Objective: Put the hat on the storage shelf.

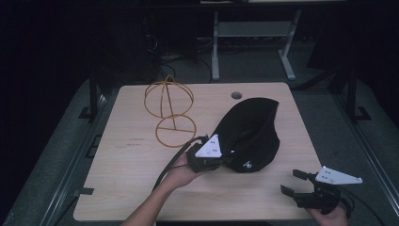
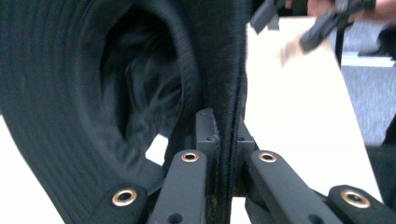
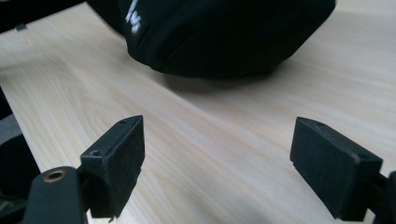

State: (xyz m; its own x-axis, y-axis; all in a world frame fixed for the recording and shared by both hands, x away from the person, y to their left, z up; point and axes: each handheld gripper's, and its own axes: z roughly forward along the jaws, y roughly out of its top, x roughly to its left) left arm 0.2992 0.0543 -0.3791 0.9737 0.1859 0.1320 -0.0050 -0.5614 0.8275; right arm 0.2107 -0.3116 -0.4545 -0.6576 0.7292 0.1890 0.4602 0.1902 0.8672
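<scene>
The left tongs [image 2: 224, 140] are pinched on the stitched brim of a black bucket hat [image 2: 93, 93], the jaws pressed against the fabric edge from both sides; the left gripper view shows the brim running upright between them and the hat's dark lining hollow to the left, which the high view cannot show. From above, the left tongs [image 1: 225, 161] meet the hat [image 1: 251, 132] at its near-left edge, a hand [image 1: 181, 174] behind them; the hat lies on the pale wooden bench [image 1: 131, 165], right of centre. The right tongs [image 3: 217, 163] stand spread and hold nothing, low over bare bench, the hat [image 3: 224, 32] just beyond; from above they [image 1: 292, 182] sit near the bench's right front corner. A yellow wire stand [image 1: 169, 110] rests at the far left.
</scene>
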